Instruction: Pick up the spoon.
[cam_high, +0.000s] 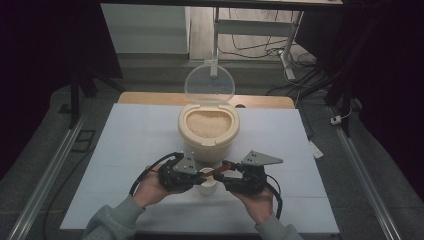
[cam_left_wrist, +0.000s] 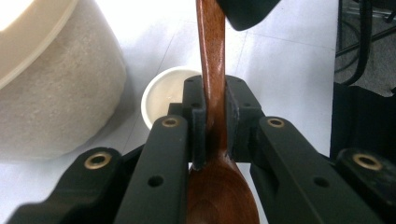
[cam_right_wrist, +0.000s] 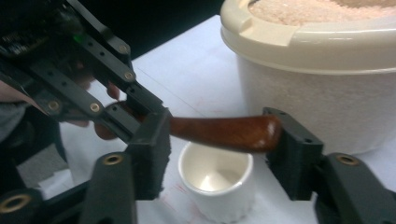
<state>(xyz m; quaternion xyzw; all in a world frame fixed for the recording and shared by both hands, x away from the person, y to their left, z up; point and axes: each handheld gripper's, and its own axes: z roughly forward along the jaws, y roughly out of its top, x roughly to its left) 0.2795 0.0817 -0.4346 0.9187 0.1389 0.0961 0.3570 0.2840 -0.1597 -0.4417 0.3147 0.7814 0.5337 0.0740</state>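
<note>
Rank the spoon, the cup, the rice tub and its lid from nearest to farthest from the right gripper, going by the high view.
1. Spoon: its handle end lies between the right gripper's jaws.
2. Cup: just left, below the spoon.
3. Rice tub: behind the cup.
4. Lid: raised at the tub's far edge.

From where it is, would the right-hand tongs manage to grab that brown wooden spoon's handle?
Probably yes. The right tongs already straddle the brown wooden spoon's handle above the small white cup, jaws apart with nothing between them and the wood. The left tongs grip the neck farther along.
</note>
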